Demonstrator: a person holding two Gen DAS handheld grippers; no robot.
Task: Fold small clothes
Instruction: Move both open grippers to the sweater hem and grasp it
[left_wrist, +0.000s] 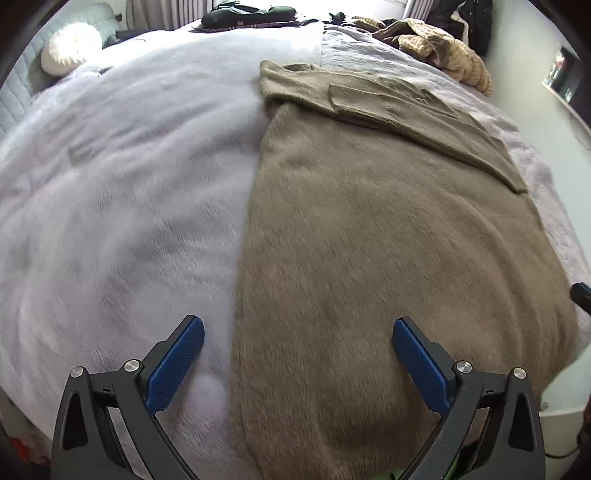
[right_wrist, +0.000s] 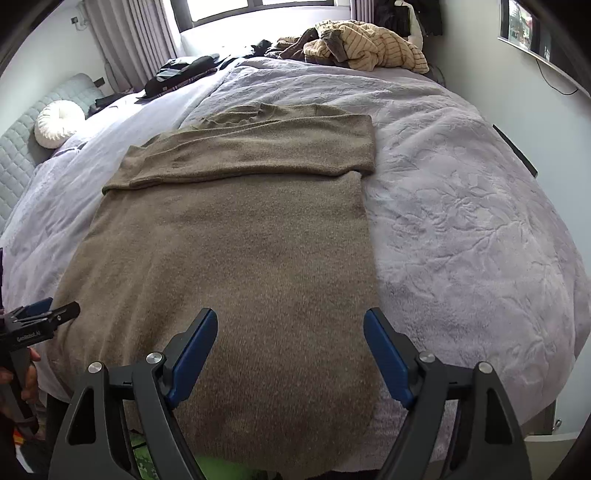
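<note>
A brown knitted sweater (left_wrist: 369, 236) lies flat on the lilac bedspread (left_wrist: 110, 184), its sleeves folded across the chest at the far end. It also shows in the right wrist view (right_wrist: 236, 251). My left gripper (left_wrist: 298, 328) is open and empty, hovering over the sweater's near left edge. My right gripper (right_wrist: 290, 319) is open and empty, over the sweater's near right corner. The left gripper shows at the left edge of the right wrist view (right_wrist: 48, 314).
A heap of striped yellow and brown clothes (right_wrist: 365, 44) lies at the far right of the bed. Dark clothes (right_wrist: 184, 72) lie at the far left. A round white cushion (right_wrist: 59, 120) sits by the headboard. A dark flat object (right_wrist: 515, 149) rests at the bed's right edge.
</note>
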